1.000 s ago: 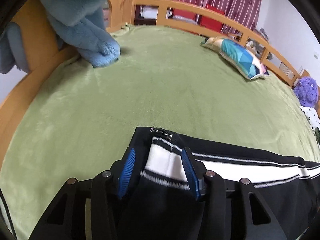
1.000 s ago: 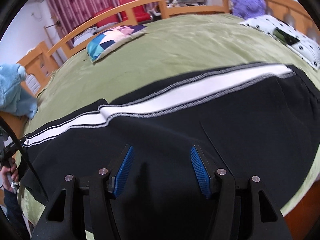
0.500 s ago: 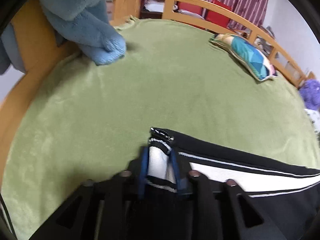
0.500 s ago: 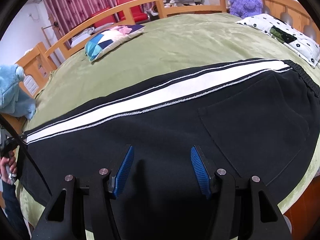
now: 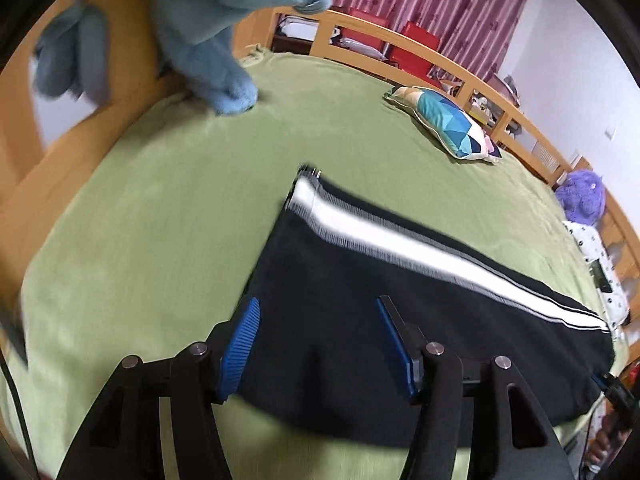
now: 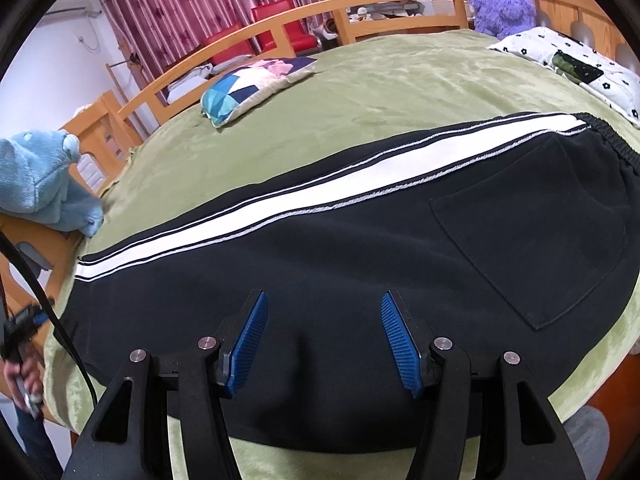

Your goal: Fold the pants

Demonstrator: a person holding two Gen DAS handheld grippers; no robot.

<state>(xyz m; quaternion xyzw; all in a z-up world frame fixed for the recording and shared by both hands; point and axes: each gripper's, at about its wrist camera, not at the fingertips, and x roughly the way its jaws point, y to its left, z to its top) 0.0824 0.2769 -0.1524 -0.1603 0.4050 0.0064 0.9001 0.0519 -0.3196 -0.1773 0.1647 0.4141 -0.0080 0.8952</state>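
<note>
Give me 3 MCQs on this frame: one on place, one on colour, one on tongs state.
1. Where do the pants lie?
A. spread flat on the green bedspread
B. hung over the bed rail
C. on the floor

2. What colour is the side stripe?
A. red
B. white
C. yellow

3. How do the left tongs and the right tongs stand?
A. both open, holding nothing
B. left shut on the hem
C. both shut on the waistband

Answers: 1 A, the whole leg rests flat on the bedspread. 2 B, a white band runs from hem to waistband. 3 A, each pair shows a wide gap with nothing pinched between the blue pads.
</note>
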